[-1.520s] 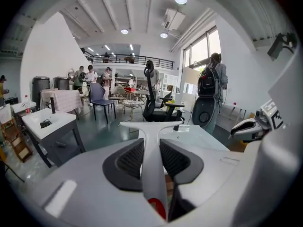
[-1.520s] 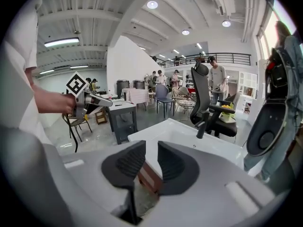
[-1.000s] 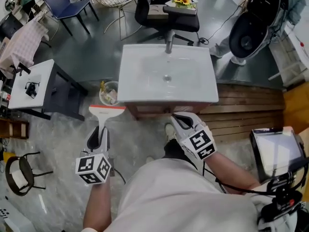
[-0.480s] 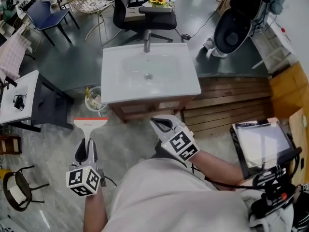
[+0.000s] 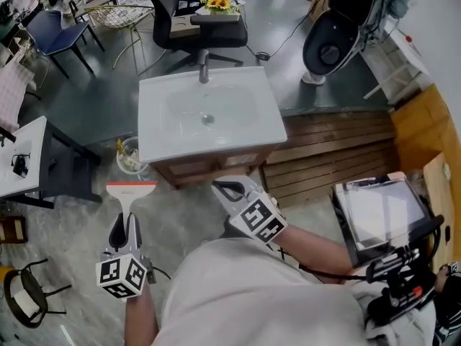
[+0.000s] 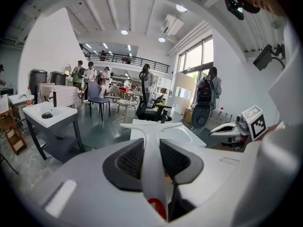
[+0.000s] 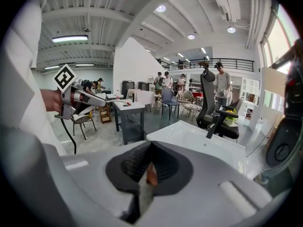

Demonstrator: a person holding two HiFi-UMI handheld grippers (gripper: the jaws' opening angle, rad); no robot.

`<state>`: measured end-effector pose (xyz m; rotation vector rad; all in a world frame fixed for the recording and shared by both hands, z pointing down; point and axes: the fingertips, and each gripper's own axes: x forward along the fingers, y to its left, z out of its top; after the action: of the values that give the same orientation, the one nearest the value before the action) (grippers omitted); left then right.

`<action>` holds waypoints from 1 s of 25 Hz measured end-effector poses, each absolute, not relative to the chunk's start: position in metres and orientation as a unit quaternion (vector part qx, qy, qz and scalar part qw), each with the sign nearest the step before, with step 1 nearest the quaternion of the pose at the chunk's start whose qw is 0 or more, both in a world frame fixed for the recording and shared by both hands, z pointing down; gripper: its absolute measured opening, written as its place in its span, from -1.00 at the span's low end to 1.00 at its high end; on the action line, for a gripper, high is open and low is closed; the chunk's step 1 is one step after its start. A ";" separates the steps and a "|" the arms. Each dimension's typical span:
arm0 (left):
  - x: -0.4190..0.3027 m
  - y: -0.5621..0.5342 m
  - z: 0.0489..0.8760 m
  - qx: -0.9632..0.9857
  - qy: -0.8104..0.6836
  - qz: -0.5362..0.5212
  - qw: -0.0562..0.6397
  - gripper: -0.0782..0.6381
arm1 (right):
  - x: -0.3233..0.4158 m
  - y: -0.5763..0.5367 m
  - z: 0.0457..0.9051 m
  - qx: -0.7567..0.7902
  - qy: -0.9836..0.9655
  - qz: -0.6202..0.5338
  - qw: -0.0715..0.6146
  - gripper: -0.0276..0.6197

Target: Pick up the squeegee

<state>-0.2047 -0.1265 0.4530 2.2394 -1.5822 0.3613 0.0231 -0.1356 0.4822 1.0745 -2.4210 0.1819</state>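
Note:
The squeegee [image 5: 130, 193] is white with an orange blade strip across its top; it is held in the air in front of the white sink [image 5: 155, 139]. My left gripper [image 5: 124, 225] is shut on its handle. In the left gripper view the squeegee [image 6: 154, 141] runs up between the black pads, its blade bar level at the top. My right gripper [image 5: 227, 190] hovers near the sink's front edge, shut with nothing in it; its pads [image 7: 156, 167] meet in the right gripper view.
A black office chair [image 5: 191, 16] stands behind the sink. A small bin [image 5: 127, 157] sits left of the sink cabinet. A white-topped table [image 5: 21, 157] is at the left, a wooden deck [image 5: 331, 146] at the right, a tablet on a stand [image 5: 378, 211] near my right side.
Everything in the head view has slid left and down as the head turned. Both grippers keep their grip states, the squeegee still in the left one.

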 end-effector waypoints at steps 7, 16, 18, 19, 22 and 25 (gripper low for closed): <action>-0.196 -0.131 0.453 0.801 -0.556 0.128 0.184 -0.47 | 0.027 -0.136 0.483 0.397 -0.884 0.067 0.239 -0.91; -0.190 -0.134 0.455 0.803 -0.551 0.132 0.187 -0.47 | 0.033 -0.137 0.484 0.401 -0.881 0.069 0.240 -0.91; -0.188 -0.133 0.455 0.804 -0.549 0.134 0.187 -0.47 | 0.035 -0.135 0.484 0.402 -0.881 0.069 0.239 -0.91; -0.186 -0.132 0.455 0.804 -0.548 0.135 0.186 -0.47 | 0.036 -0.134 0.484 0.403 -0.881 0.069 0.239 -0.91; -0.181 -0.134 0.454 0.806 -0.546 0.133 0.186 -0.47 | 0.039 -0.134 0.484 0.404 -0.881 0.068 0.238 -0.91; -0.179 -0.135 0.456 0.807 -0.543 0.135 0.188 -0.47 | 0.041 -0.135 0.485 0.404 -0.880 0.070 0.241 -0.91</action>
<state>-0.1795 -0.1350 0.4556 2.2718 -1.5268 0.3805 0.0405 -0.1352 0.4852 1.1063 -2.4067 0.1922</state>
